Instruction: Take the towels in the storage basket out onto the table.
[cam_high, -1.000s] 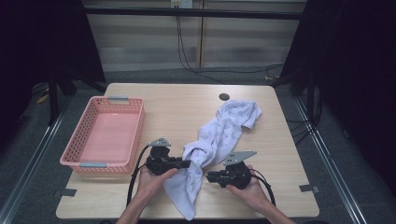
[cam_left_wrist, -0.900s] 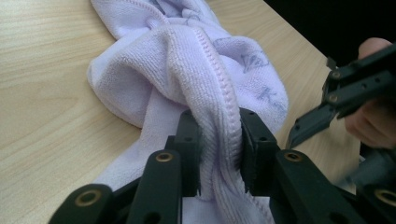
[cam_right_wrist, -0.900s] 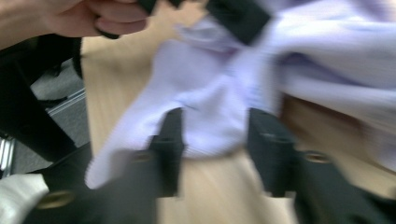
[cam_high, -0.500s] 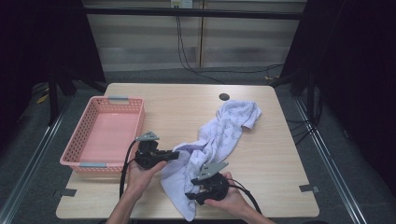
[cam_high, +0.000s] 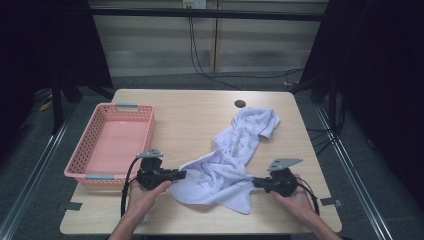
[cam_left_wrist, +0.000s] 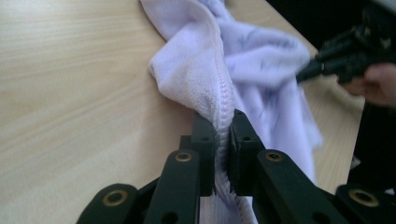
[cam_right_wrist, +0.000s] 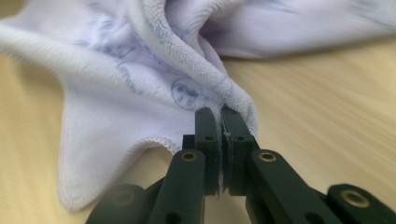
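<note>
A white towel with a blue print (cam_high: 240, 145) lies crumpled on the wooden table (cam_high: 190, 115), running from the far right to the near middle. My left gripper (cam_high: 184, 174) is shut on the towel's near left edge; in the left gripper view the hem (cam_left_wrist: 196, 70) is pinched between the jaws (cam_left_wrist: 225, 122). My right gripper (cam_high: 254, 182) is shut on the near right edge, its jaws having just been closing on the cloth. In the right gripper view a fold of towel (cam_right_wrist: 116, 93) is squeezed at the tips (cam_right_wrist: 220, 112). The near end is stretched between both grippers.
A pink plastic basket (cam_high: 120, 107) stands at the table's left side, with nothing in it. A small dark round spot (cam_high: 240, 103) sits on the table beyond the towel. The table's near edge runs just under both hands.
My right gripper has swung from the near middle out to the right and closed on the towel's edge. The towel's near end is now spread wider. The left gripper shifted slightly left.
</note>
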